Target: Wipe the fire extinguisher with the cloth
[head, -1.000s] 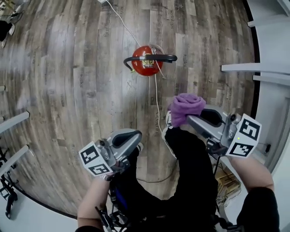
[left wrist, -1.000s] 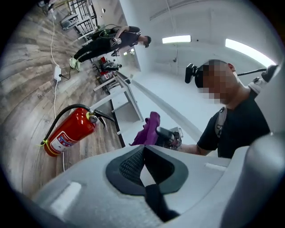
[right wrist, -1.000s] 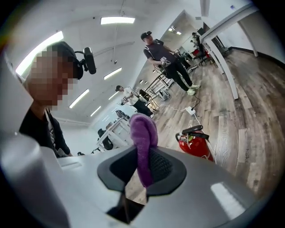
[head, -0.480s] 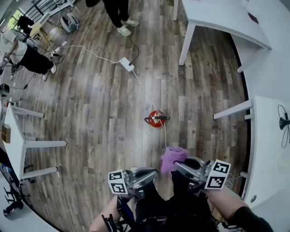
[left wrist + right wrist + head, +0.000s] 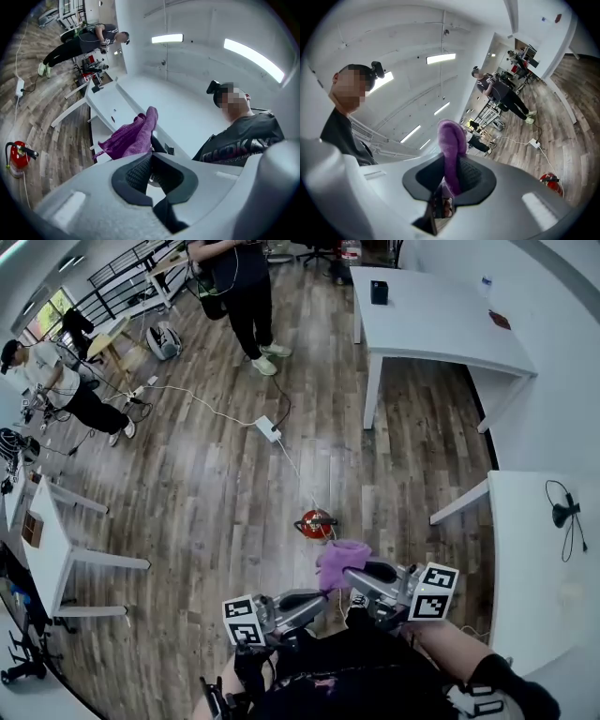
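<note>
The red fire extinguisher point(image 5: 316, 523) stood upright on the wooden floor point(image 5: 206, 512). Just on the near side of the extinguisher, the right hand-held gripper point(image 5: 354, 576) was clamped on the purple cloth point(image 5: 339, 557), which bunched out past its jaws. The left hand-held gripper point(image 5: 317, 599), farther from the extinguisher, had its jaws pressed together, empty.

left gripper point(image 5: 149, 169) jaws together, right gripper point(image 5: 451, 180) jaws on cloth point(image 5: 451, 140)
</note>
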Demonstrator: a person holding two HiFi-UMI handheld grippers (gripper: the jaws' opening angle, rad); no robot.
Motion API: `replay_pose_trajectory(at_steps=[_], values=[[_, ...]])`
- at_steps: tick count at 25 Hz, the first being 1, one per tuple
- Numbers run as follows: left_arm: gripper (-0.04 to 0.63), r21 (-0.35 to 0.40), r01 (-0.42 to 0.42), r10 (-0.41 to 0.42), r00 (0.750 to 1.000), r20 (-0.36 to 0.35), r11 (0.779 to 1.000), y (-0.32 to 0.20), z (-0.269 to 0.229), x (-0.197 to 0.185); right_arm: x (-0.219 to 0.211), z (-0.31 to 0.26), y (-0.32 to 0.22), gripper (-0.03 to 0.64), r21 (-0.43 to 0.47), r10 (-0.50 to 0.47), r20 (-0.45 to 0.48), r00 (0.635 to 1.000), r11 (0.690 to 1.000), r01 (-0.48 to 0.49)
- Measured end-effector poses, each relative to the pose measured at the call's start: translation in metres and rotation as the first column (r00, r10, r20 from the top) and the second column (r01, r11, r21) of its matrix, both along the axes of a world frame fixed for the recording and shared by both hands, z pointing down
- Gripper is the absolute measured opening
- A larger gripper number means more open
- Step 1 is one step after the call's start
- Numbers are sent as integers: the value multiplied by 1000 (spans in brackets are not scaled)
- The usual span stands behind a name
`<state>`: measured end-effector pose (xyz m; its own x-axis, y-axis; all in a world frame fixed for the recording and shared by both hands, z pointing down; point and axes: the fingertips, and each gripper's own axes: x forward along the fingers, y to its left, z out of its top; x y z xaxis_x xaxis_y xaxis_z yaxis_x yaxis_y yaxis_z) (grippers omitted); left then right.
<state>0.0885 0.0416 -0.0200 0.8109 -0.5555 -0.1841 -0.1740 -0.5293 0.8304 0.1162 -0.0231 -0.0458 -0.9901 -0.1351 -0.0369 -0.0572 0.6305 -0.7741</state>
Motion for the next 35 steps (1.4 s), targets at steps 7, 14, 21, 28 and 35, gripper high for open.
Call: replay_pose_trajectory(at_steps=[7,14,21,28,35], values=[[-5,-48,25,-23,999,30,999,29,2,10,12,5,33,61,-17,-60,-3,998,998,60],[-5,-26,-16,18,996,90,1000,87,-4,-28,7,-5,100,61,-27,77,-11,997,997,-77],[-5,-4,6,-5,993,115,1000,185,-14,-102,-33,-14,209,61,-13,163,-29,986,987,-163],[-5,-70,46,-42,998,56,997,254,1,-143,-55,-6,288,61,-9,184,-72,980,983,-185],[-5,-59,43,-39,998,58,997,263,2,-133,-38,-8,318,61,31,102,-131,986,995,-99]])
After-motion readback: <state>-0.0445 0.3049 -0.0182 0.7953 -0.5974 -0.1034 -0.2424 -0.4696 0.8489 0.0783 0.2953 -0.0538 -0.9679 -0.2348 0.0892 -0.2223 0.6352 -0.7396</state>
